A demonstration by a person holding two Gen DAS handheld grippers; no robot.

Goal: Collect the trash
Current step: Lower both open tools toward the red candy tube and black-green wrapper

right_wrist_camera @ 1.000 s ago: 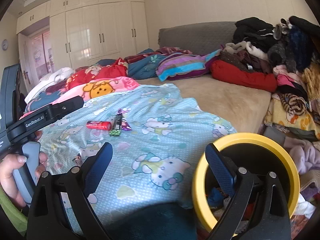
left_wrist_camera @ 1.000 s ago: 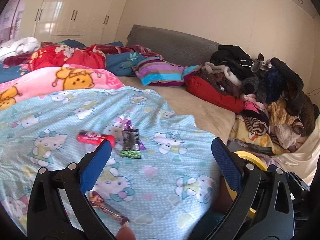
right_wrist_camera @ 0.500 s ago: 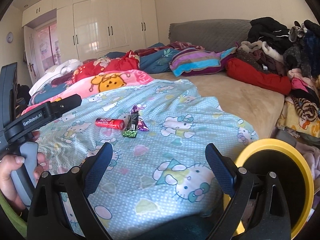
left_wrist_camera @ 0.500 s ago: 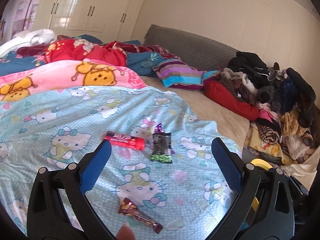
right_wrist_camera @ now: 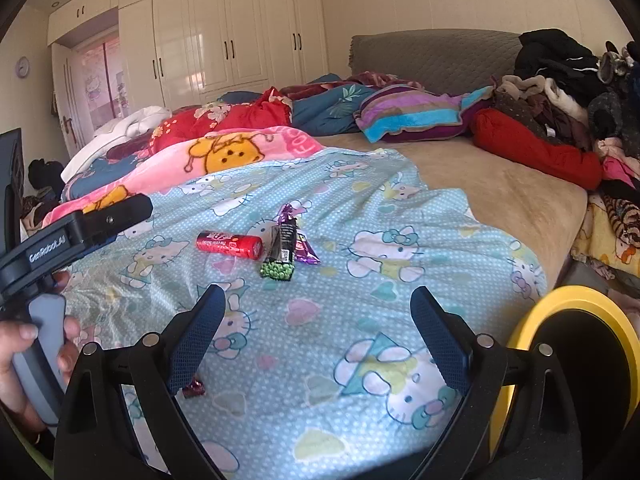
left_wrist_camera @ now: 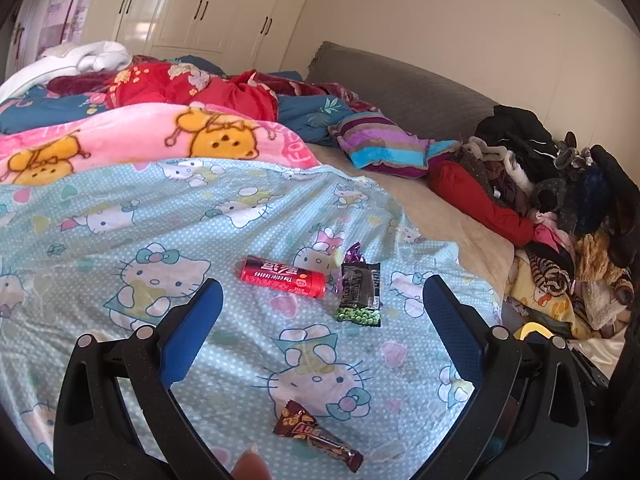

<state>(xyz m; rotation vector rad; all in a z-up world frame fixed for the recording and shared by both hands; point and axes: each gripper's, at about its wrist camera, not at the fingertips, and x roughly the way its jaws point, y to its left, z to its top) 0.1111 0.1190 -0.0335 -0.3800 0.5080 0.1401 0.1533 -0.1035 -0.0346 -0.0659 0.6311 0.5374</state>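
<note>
On the light blue cat-print sheet (left_wrist_camera: 120, 216) lie a red tube (left_wrist_camera: 283, 277), a black and green snack packet (left_wrist_camera: 359, 293) with a purple wrapper (left_wrist_camera: 353, 252) behind it, and a brown candy bar wrapper (left_wrist_camera: 318, 435) close to me. My left gripper (left_wrist_camera: 322, 308) hovers open above the sheet, just short of the tube and packet. The right view shows the same red tube (right_wrist_camera: 229, 243), the packet (right_wrist_camera: 281, 252) and the purple wrapper (right_wrist_camera: 304, 250). My right gripper (right_wrist_camera: 318, 320) is open and empty above the sheet. A yellow-rimmed bin (right_wrist_camera: 568, 344) stands at the bed's right edge.
A pink bear blanket (left_wrist_camera: 152, 144), red and blue bedding and a striped pillow (left_wrist_camera: 384, 148) lie further back. A heap of clothes (left_wrist_camera: 560, 208) fills the right side of the bed. A hand (right_wrist_camera: 24, 344) holds the left gripper's handle at the right view's left edge.
Both grippers have moved forward over the bed, so the tube and wrappers sit closer and more central. The yellow bin has slid toward the right edge. The jaws stay open.
</note>
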